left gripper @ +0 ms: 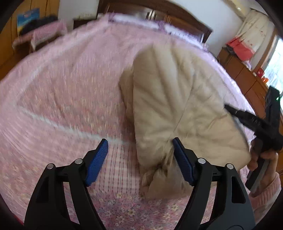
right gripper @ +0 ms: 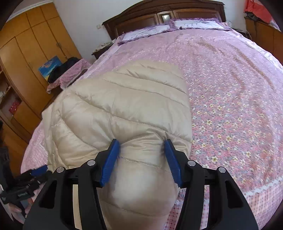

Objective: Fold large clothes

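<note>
A cream quilted puffer jacket (left gripper: 176, 99) lies folded on the pink floral bedspread (left gripper: 61, 85). My left gripper (left gripper: 140, 141) is open, low over the bed at the jacket's near left corner; its right pad touches the jacket's edge and nothing is between the pads. In the right wrist view the jacket (right gripper: 123, 106) fills the middle. My right gripper (right gripper: 141, 143) stands wide with a padded fold of the jacket bulging between its blue pads, which press its sides. The right gripper also shows in the left wrist view (left gripper: 251, 116) at the jacket's right edge.
The wooden headboard (right gripper: 168, 16) and pillows (right gripper: 176, 25) are at the far end. A wooden wardrobe (right gripper: 26, 53) and a stool with a pink cover (right gripper: 70, 74) stand left of the bed. A wooden dresser (left gripper: 247, 77) runs along the right side.
</note>
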The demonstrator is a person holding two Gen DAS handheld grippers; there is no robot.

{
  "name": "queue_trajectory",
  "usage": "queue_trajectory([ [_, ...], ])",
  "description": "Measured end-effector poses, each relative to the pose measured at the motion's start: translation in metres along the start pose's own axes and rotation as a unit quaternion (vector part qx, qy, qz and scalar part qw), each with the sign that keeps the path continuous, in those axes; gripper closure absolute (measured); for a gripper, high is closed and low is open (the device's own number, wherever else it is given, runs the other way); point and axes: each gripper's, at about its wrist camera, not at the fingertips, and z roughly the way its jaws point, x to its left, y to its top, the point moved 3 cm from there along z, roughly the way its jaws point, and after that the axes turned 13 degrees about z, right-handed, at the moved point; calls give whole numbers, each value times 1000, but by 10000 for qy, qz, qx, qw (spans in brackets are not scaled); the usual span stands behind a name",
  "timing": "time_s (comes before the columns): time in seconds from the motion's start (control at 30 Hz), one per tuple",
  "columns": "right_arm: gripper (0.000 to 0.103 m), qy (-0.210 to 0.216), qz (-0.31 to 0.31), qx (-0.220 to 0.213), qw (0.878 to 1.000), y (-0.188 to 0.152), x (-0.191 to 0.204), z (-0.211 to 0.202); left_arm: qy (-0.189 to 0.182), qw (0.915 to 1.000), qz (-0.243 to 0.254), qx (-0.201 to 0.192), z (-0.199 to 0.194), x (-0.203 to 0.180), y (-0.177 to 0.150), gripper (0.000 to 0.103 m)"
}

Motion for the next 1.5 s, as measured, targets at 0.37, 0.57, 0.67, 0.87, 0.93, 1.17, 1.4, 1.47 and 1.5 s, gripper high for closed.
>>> queue_trajectory([
  [0.37, 48, -230, 205, -269, 9992, 6, 6, 10, -19, 9981, -183, -591, 34, 3, 95, 75],
  [0.57, 47, -469, -45, -264, 9985, 4, 14, 24, 338, 9988, -291, -197, 81, 13, 82, 76],
  [0.67, 46, -433, -24, -223, 9988, 3, 11, 24, 327, 9988, -323, -138, 80, 15, 79, 76],
  [0.87, 45, -134, 95, -308, 9994, -3, 8, -16, 228, 9994, -195, -180, 39, 11, 71, 39],
  [0.93, 29, -42, 61, -379, 9993, -9, 11, -31, 240, 9994, -18, -252, 19, 4, 63, 28],
  [1.17, 10, -126, -128, -359, 9992, -33, 18, -74, 377, 9978, 490, -234, -26, -24, 31, 7],
  [1.4, 5, -312, 37, -56, 9995, -70, 14, -89, 385, 9980, 490, -52, -44, -45, 1, 4],
  [1.47, 5, -431, 47, 17, 9991, -79, 13, -87, 535, 9975, 469, 53, -44, -48, -6, 4],
  [1.5, 5, -468, 39, 30, 9989, -84, 13, -87, 598, 9970, 477, 93, -45, -51, -10, 4],
])
